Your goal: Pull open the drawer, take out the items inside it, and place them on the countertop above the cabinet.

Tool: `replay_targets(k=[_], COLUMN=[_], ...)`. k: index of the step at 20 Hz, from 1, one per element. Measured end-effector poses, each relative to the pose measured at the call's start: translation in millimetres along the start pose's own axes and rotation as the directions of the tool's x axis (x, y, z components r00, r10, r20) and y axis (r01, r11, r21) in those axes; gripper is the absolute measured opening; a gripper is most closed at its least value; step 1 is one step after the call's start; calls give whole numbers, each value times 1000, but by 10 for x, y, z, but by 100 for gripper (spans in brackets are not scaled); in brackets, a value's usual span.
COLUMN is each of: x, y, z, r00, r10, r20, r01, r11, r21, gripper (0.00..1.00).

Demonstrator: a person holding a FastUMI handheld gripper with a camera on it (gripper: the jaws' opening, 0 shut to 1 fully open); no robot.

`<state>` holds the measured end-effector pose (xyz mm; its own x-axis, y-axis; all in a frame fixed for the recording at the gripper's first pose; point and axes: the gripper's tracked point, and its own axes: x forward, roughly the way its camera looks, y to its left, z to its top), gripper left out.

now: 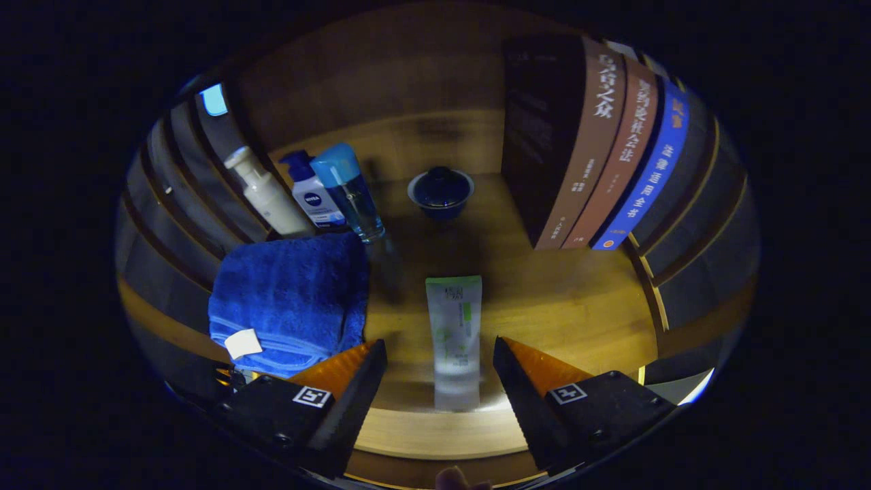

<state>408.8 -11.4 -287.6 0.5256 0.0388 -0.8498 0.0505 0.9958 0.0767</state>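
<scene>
Tube (454,340) of clear plastic with a green cap lies flat on the wooden countertop (571,306), cap end far, tail end near, straight between the two fingers of the gripper (439,354), which stand wide apart with neither touching it. By the look of it, this is the placing step of the task: the tube seems to be an item from the drawer now resting on the counter, with the tongs spread clear on either side; it could also be a fresh approach, and the view alone does not settle that. To the left a folded blue towel (289,303) sits just beside the left finger, with three bottles (306,194) standing behind it against the slatted wall. A dark lidded bowl (441,192) stands far back in the middle, and a row of books (599,143) stands upright on the right. The next move likely calls for drawing the gripper straight back and up without nudging the tube or snagging the towel, then returning to the drawer for whatever is left
</scene>
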Motion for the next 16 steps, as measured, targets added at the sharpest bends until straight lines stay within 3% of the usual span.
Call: replay_targets(k=[5,9,11,16], x=[-441,-945,-1251,-1972], y=[-39,-20,-1,13], z=[-235,-339,-344,-458], r00=[991,955,919,769], r10=[7,39,54,75], r20=[136,293,389,635], r01=[2,-4,-2,-3], r11=[998,993,991,994], r21=[-69,-120,-132,-114], gripper=[99,100,100,99])
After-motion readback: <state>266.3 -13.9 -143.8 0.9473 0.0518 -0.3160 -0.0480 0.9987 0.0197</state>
